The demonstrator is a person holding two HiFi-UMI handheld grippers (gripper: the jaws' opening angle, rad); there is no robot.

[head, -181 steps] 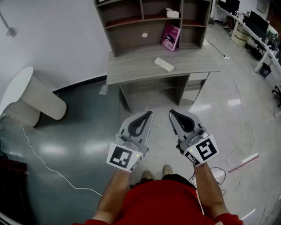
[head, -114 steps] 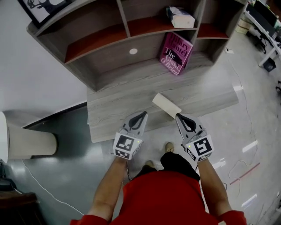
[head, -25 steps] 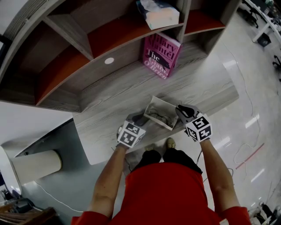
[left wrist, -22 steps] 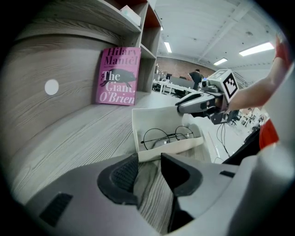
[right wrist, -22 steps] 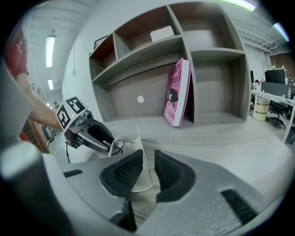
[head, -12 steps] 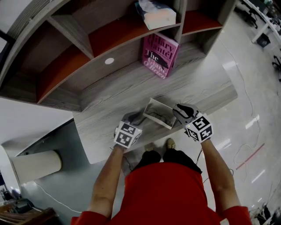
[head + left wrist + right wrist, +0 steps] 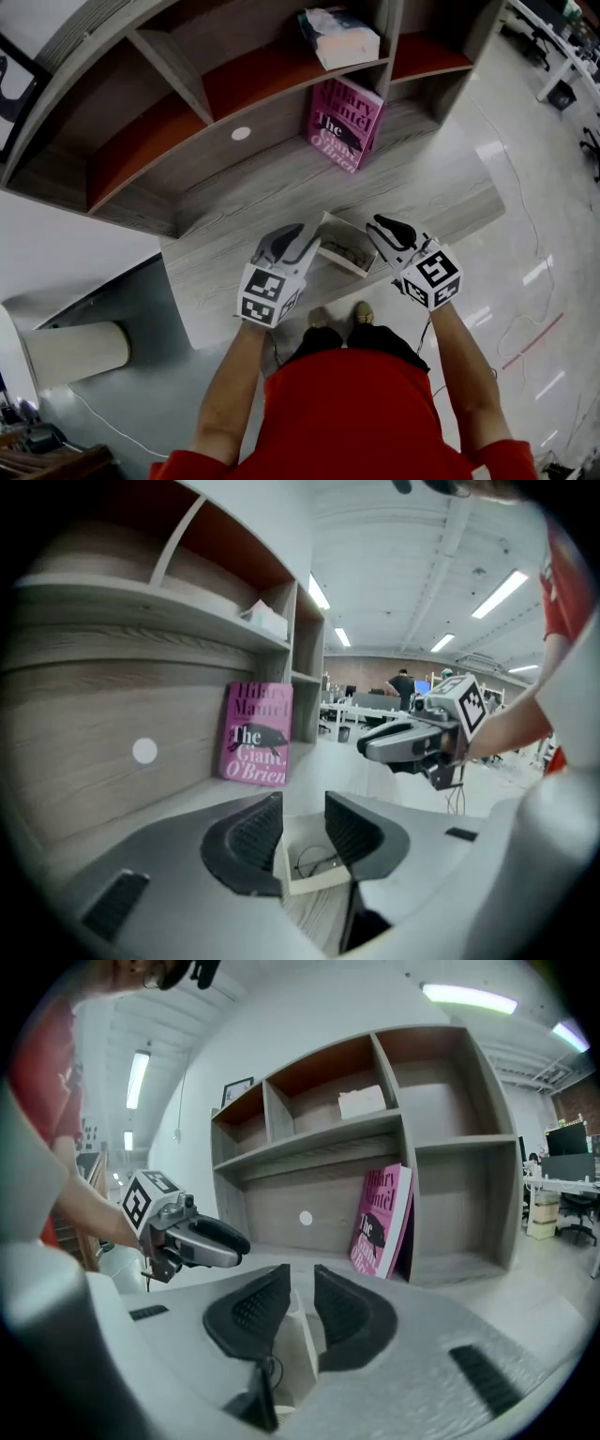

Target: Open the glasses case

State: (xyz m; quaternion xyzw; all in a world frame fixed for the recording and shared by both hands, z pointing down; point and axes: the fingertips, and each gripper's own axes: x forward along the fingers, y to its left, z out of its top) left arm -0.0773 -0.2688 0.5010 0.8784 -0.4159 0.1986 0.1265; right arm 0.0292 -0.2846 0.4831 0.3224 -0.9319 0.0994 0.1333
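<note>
The cream glasses case (image 7: 343, 246) lies open on the grey wooden desk (image 7: 234, 234), with dark glasses inside it. My left gripper (image 7: 292, 239) hangs above the case's left end, and my right gripper (image 7: 382, 226) above its right end; neither touches it. In the left gripper view the jaws (image 7: 302, 822) stand apart and have just been closing a little, with the case (image 7: 314, 860) below them. In the right gripper view the jaws (image 7: 302, 1297) keep a narrow gap and have just been closing, nothing between them, the case (image 7: 300, 1340) beneath.
A pink book (image 7: 345, 125) leans in the shelf unit at the back of the desk. A white packet (image 7: 339, 37) lies on the shelf above it. The desk's front edge runs just under both grippers. A pale cylinder (image 7: 70, 349) stands on the floor at left.
Both grippers have lifted up off the ends of the open case, toward the camera. The case stays on the desk where it was.
</note>
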